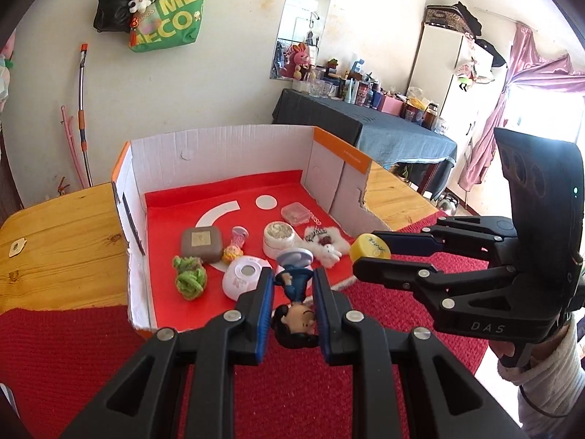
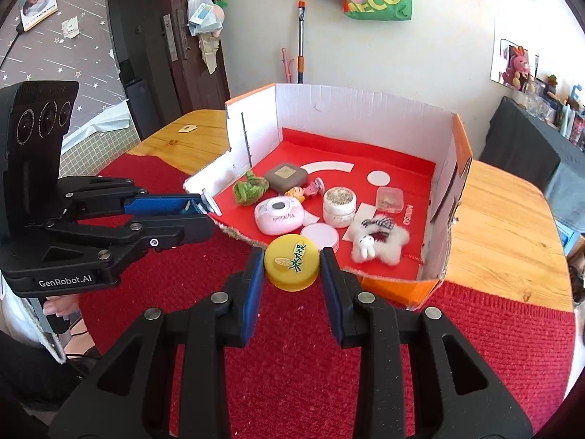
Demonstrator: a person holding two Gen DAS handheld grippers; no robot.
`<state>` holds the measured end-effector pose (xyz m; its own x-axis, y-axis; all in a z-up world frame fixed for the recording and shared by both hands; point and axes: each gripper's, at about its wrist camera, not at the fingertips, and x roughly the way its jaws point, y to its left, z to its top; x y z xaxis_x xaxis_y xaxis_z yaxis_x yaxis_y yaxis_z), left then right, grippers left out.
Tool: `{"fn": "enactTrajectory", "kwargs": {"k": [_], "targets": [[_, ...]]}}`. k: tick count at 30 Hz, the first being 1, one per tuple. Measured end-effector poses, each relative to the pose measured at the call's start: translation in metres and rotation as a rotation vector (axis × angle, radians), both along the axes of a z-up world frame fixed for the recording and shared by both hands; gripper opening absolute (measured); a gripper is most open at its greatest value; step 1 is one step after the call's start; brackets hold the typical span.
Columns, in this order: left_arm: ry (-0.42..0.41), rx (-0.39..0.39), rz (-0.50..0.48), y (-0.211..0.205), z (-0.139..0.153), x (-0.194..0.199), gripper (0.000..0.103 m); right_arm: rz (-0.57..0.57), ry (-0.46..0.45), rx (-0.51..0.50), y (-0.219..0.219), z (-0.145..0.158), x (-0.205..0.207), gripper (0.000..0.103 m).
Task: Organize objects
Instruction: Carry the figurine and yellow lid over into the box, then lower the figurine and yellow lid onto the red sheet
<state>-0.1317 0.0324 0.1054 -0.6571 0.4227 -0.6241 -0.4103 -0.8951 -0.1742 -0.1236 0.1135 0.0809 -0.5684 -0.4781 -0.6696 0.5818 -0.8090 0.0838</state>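
Yellow lid (image 2: 291, 260) sits squeezed in our right fingers (image 2: 256, 289); our left fingers (image 1: 265, 311) pinch a little doll (image 1: 294, 305) by the box (image 1: 223, 148).

a little doll (image 1: 294, 298) hangs upside down (head toward us); a round yellow lid (image 2: 291, 261) sits flat, both squeezed by fingers.

"GenRobot.AI" on left gripper (image 2: 204, 212), "DAS" on right gripper (image 1: 369, 252), "MECO" on green bag (image 1: 172, 14)
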Motion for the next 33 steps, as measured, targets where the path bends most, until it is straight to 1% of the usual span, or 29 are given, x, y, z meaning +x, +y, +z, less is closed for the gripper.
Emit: {"fn": "enactTrajectory", "kwargs": {"k": [4, 7, 9, 12, 17, 21, 25, 30, 33], "targets": [[-0.04, 0.021, 0.009, 0.0, 0.011, -0.042, 0.022, -0.043, -0.007, 0.048, -0.013, 0.01, -0.035, 0.029], [-0.073, 0.019, 0.019, 0.002, 0.016, -0.074, 0.022, -0.066, -0.02, 0.091, -0.023, 0.012, -0.063, 0.029], [-0.094, 0.028, 0.021, 0.003, 0.016, -0.093, 0.022, -0.074, -0.038, 0.101, -0.027, 0.012, -0.08, 0.029], [-0.135, 0.016, 0.039, 0.005, 0.01, -0.119, 0.022, -0.089, -0.054, 0.139, -0.035, 0.008, -0.103, 0.029], [-0.223, 0.009, 0.072, 0.004, -0.01, -0.156, 0.022, -0.087, -0.105, 0.193, -0.044, -0.005, -0.136, 0.029], [-0.296, 0.019, 0.077, 0.002, -0.029, -0.175, 0.022, -0.08, -0.163, 0.21, -0.048, -0.019, -0.156, 0.029], [-0.338, 0.008, 0.114, -0.005, -0.046, -0.191, 0.022, -0.072, -0.209, 0.236, -0.051, -0.032, -0.169, 0.029], [-0.418, 0.066, 0.127, -0.016, -0.064, -0.204, 0.022, -0.058, -0.244, 0.257, -0.053, -0.044, -0.177, 0.029], [-0.419, 0.046, 0.129, -0.015, -0.069, -0.205, 0.022, -0.057, -0.259, 0.267, -0.054, -0.049, -0.18, 0.029]]}}
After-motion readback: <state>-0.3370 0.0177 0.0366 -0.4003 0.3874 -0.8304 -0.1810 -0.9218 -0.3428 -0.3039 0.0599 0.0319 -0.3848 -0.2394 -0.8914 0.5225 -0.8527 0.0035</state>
